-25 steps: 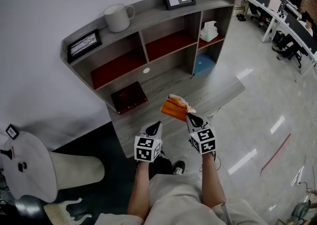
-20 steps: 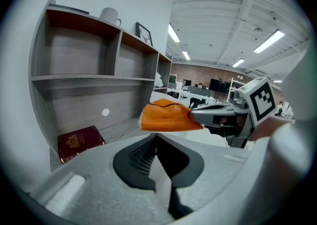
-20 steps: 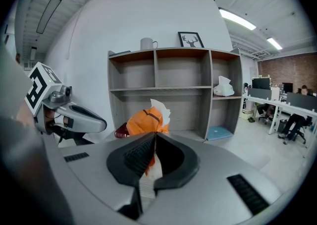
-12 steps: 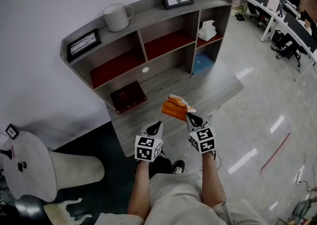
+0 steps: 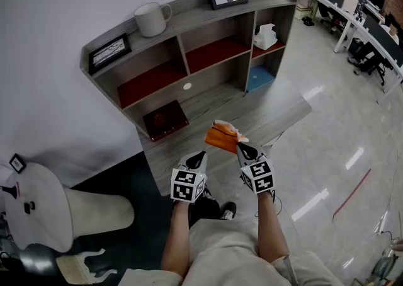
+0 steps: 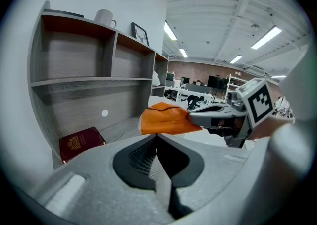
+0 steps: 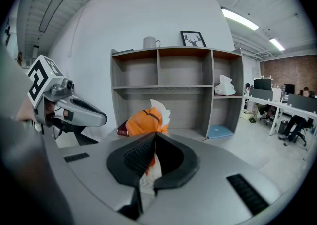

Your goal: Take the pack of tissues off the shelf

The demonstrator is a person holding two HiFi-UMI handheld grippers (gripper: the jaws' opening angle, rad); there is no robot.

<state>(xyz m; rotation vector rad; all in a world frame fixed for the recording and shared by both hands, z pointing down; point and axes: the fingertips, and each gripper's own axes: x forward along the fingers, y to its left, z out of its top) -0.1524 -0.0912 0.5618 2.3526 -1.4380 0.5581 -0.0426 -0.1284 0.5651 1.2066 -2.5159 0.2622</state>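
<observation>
Orange pack of tissues (image 5: 220, 137) sits pinched in your right gripper (image 5: 240, 147), sticking out past its tips, well clear of the shelf (image 5: 208, 19). Nothing has shifted in the last second. Your left gripper (image 5: 201, 155), alongside, is closed and empty. The removal looks done.

A white ceramic mug (image 5: 151, 19) is set atop the grey wooden shelf unit (image 5: 195, 19); a dark red booklet (image 5: 165, 120) is laid on its lowest board.
</observation>
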